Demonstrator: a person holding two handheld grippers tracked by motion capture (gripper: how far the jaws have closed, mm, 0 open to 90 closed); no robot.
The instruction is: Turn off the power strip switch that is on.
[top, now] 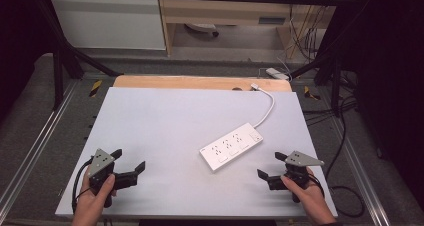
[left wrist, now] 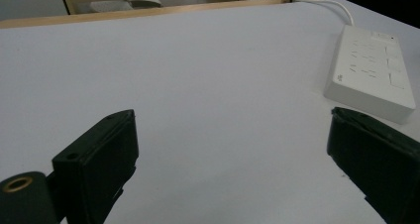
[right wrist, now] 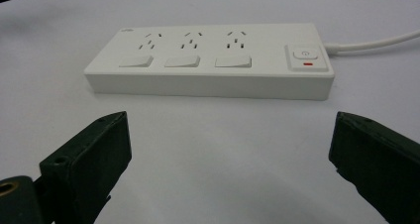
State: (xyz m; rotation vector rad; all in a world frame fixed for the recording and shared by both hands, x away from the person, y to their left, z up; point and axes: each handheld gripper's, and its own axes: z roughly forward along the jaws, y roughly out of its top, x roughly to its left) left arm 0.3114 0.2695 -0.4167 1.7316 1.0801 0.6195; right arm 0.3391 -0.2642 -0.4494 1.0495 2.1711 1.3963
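White table (top: 165, 121) bears a power strip (top: 232, 146) — red switch mark (right wrist: 308, 64) visible close-up — both claws agape.

White power strip (top: 232, 146) — three sockets, flat, diagonal on table, right of centre.

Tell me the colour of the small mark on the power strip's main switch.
Red, a short bar on the main switch of the white power strip; clearest in the right gripper view.
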